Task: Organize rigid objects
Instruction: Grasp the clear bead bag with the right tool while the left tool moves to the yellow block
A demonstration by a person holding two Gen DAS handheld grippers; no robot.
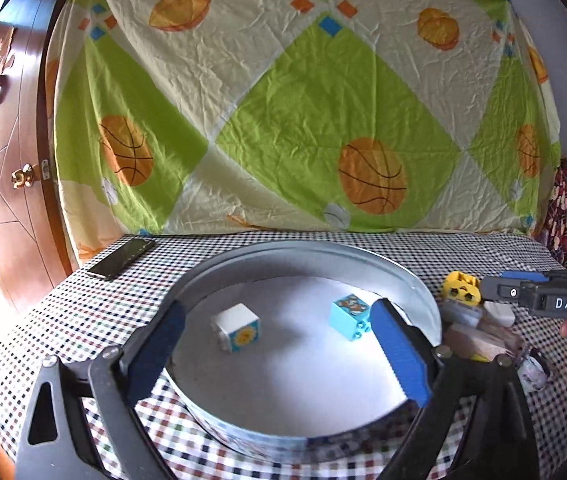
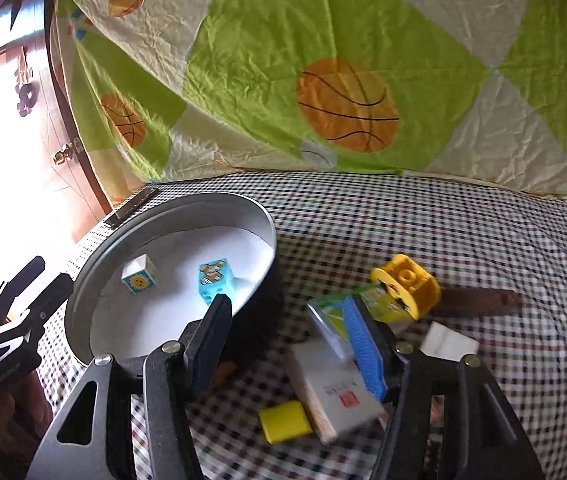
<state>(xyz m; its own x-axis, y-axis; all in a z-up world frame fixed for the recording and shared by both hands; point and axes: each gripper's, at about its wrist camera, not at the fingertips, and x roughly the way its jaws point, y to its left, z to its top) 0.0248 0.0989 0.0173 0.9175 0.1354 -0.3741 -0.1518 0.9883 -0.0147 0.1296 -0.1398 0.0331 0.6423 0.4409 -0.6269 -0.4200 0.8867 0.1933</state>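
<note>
Both hand-held grippers, left (image 1: pixel 279 344) and right (image 2: pixel 287 340), stand open and empty. Two printed cubes, white (image 1: pixel 239 328) and light blue (image 1: pixel 349 316), lie inside the round metal tin (image 1: pixel 403 276). The yellow arched plastic block (image 2: pixel 407 284) remains on the checked bench (image 2: pixel 443 220) beside it. Approach it squarely and close across its flat sides.

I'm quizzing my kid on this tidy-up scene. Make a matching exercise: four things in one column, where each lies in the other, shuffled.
Things:
1. white block with sun picture
2. yellow block
3. dark phone
4. flat yellow piece

Places:
A. on the checked cloth, beside the white box
B. inside the round tin
C. at the table's far corner, near the door
D. on the checked cloth outside the tin, next to a brown stick

Pairs: 1-B, 2-D, 3-C, 4-A
</note>
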